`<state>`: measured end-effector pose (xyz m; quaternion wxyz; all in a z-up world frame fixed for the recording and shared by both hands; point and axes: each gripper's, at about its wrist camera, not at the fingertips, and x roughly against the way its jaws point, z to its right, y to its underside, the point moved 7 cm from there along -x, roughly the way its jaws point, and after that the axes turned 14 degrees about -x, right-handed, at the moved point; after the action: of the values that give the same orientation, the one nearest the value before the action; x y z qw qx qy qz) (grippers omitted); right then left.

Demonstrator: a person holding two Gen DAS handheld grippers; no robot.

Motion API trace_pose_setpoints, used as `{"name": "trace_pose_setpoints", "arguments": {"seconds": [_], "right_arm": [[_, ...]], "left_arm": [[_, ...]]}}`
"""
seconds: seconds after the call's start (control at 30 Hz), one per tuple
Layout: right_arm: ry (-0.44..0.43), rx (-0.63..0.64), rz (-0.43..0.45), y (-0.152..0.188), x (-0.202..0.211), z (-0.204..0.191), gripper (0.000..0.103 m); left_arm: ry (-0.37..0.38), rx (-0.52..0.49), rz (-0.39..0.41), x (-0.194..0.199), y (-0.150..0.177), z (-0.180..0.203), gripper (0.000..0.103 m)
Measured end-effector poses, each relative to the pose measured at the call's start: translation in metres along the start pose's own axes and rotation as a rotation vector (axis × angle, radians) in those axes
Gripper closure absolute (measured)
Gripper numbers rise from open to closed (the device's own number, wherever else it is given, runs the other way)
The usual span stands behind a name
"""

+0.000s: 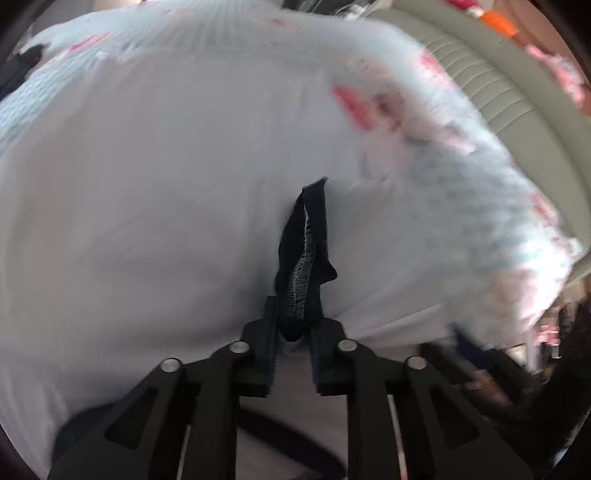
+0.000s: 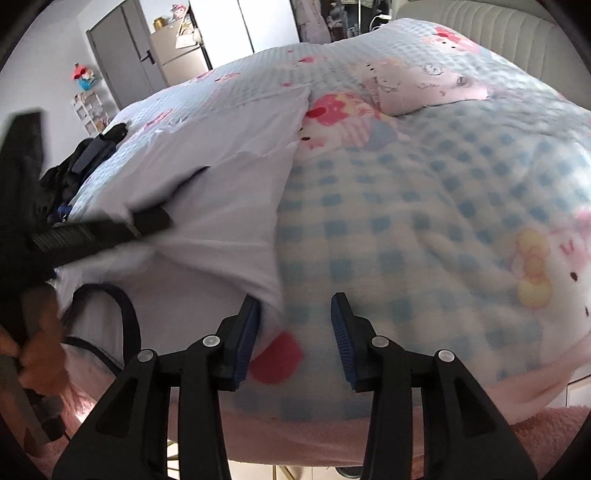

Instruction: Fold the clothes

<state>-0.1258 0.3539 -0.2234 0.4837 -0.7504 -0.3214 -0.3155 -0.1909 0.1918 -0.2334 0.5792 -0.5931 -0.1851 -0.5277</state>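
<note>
A pale lilac-white garment [image 1: 155, 206] with dark navy trim lies spread over a bed. My left gripper [image 1: 293, 325] is shut on a bunched fold of it, and the navy hem [image 1: 304, 251] with its white stitching sticks up from between the fingers. In the right wrist view the same garment [image 2: 207, 192] covers the bed's left side, its navy-edged opening [image 2: 125, 314] near the front. My right gripper [image 2: 295, 321] stands open just right of the garment's lower corner, with nothing between its blue pads [image 2: 341, 332]. The left gripper [image 2: 147, 221] reaches in from the left, held by a hand [image 2: 40, 354].
The bed carries a blue-and-white check quilt [image 2: 424, 221] with pink cartoon prints and a pillow [image 2: 424, 85]. A padded headboard [image 2: 491, 18] stands at the back right. Dark clothes [image 2: 74, 162] lie at the bed's left edge. A pink blanket [image 2: 295, 435] hangs at the front.
</note>
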Motion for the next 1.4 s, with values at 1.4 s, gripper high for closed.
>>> {"name": "trace_pose_setpoints", "arguments": {"seconds": [1.4], "right_arm": [[-0.218,-0.194,-0.077,-0.004,0.001,0.009,0.068]], "left_arm": [[0.076,-0.241,0.035,0.0,0.011,0.066,0.052]]}}
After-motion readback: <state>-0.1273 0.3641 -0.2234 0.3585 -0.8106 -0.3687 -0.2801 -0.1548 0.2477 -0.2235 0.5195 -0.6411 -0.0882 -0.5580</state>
